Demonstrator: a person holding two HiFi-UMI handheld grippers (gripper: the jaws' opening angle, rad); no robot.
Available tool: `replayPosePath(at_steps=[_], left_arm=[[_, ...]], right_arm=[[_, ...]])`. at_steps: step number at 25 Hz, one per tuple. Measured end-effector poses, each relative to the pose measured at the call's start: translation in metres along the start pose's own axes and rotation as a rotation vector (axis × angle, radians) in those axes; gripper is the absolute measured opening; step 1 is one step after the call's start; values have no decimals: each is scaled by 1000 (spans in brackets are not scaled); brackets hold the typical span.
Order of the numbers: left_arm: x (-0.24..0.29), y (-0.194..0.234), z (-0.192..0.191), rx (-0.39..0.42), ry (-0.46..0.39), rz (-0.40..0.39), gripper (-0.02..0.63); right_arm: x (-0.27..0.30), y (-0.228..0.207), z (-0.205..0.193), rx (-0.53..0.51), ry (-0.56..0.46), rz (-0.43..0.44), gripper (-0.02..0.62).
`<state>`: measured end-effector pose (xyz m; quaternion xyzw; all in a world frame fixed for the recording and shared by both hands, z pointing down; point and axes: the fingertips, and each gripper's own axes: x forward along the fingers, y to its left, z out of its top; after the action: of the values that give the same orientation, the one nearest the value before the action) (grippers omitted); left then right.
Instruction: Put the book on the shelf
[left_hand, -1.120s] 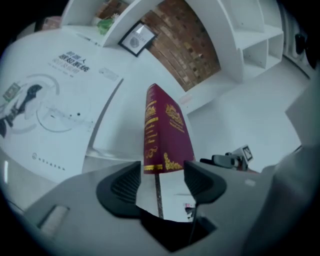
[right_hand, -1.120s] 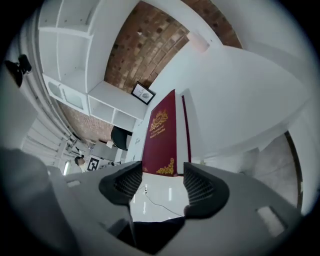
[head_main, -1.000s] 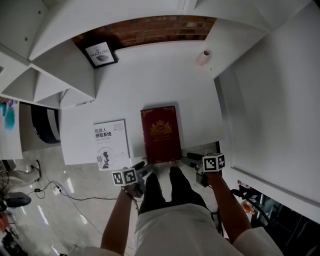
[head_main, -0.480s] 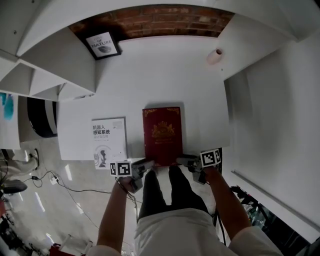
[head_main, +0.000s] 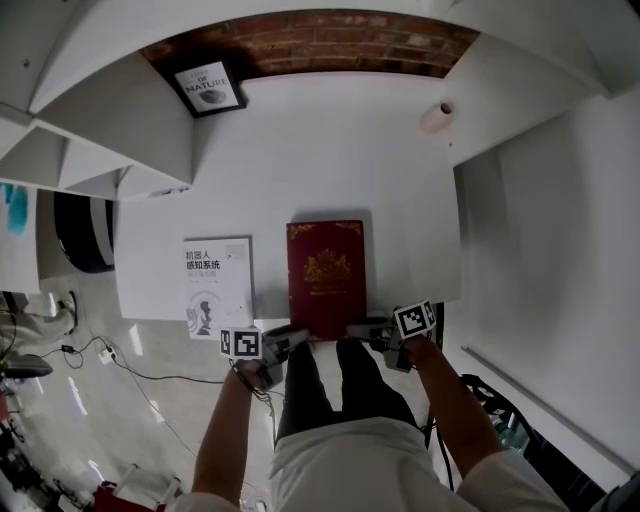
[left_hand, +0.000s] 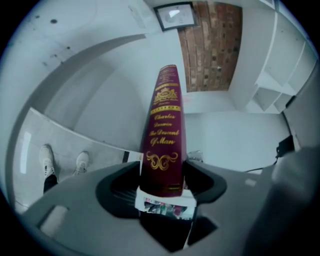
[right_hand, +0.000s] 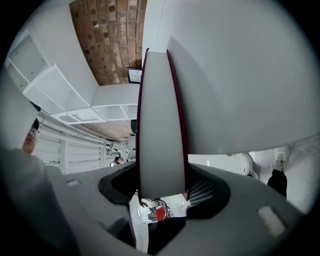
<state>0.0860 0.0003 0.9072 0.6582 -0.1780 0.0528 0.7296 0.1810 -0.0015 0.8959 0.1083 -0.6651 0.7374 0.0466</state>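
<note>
Head view: forearms (head_main: 225, 425) reach forward together. Jaws just closing, the left gripper (head_main: 283, 340) and right gripper (head_main: 362, 332) pinch the maroon hardcover book (head_main: 325, 275) by its sides.

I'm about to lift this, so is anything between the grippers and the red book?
Nothing visible. The red book sits between the jaws of the left gripper and the right gripper, which have just been closing on it.
</note>
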Motion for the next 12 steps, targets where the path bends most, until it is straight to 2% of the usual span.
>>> replayPosePath(at_steps=[3, 9, 12], left_arm=[[-4, -9, -6, 23, -20, -7, 293], [-10, -34, -13, 78, -40, -26, 293], [-15, -57, -16, 103, -58, -36, 293]], right_arm=[[-2, 14, -2, -31, 1, 28, 265], [-13, 31, -3, -130, 31, 11, 262], [-21, 57, -4, -168, 40, 15, 262]])
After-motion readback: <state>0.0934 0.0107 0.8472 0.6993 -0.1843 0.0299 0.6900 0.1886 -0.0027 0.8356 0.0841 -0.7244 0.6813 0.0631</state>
